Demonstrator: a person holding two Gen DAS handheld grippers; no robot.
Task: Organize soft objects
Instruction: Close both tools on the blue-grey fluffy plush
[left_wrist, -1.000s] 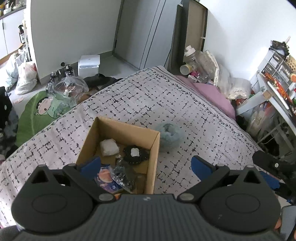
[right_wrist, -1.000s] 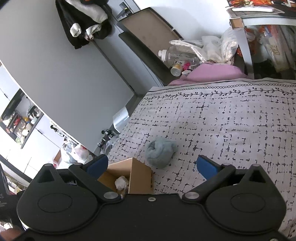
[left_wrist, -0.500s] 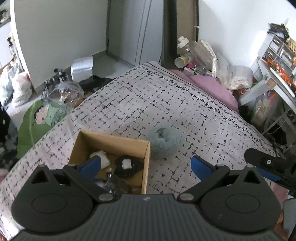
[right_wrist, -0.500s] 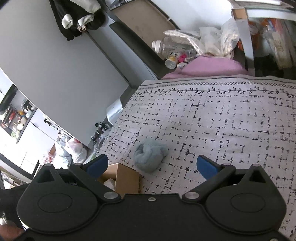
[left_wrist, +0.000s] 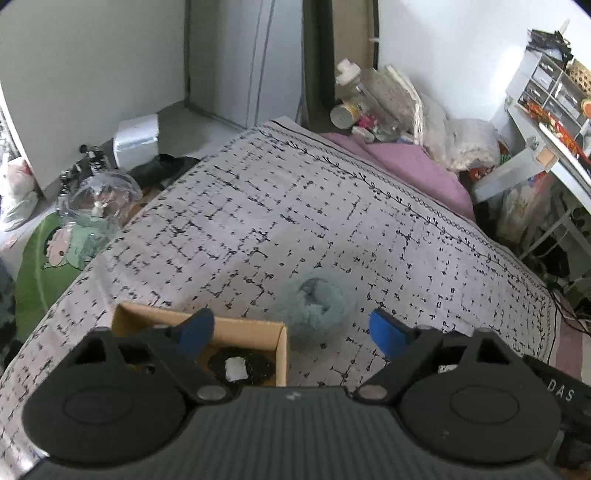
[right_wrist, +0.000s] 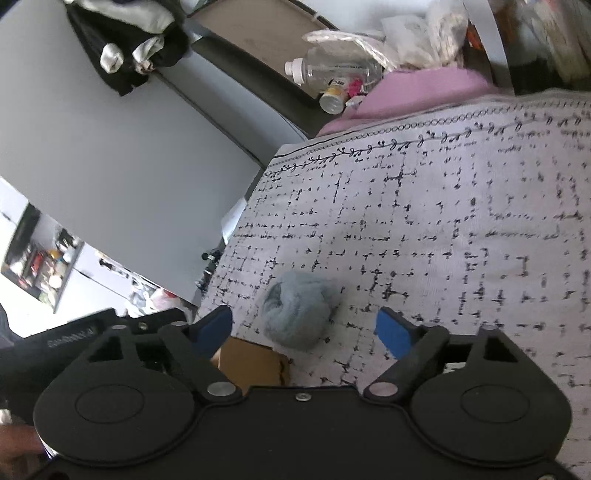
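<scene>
A fluffy blue-grey soft ball lies on the patterned bedspread, just right of an open cardboard box. A black item with a white patch lies in the box. My left gripper is open and empty, above the box's right wall, with the ball just ahead between its fingers. My right gripper is open and empty; the ball sits close ahead between its fingertips, with the box's corner below it.
A pink pillow, bottles and bags crowd the bed's far end. A desk with shelves stands at the right. Bags, a white box and a green cushion lie on the floor at left.
Both grippers have moved forward toward the blue-grey ball, which now sits closer between their fingers. Less of the box shows in each view. Both stay open.
</scene>
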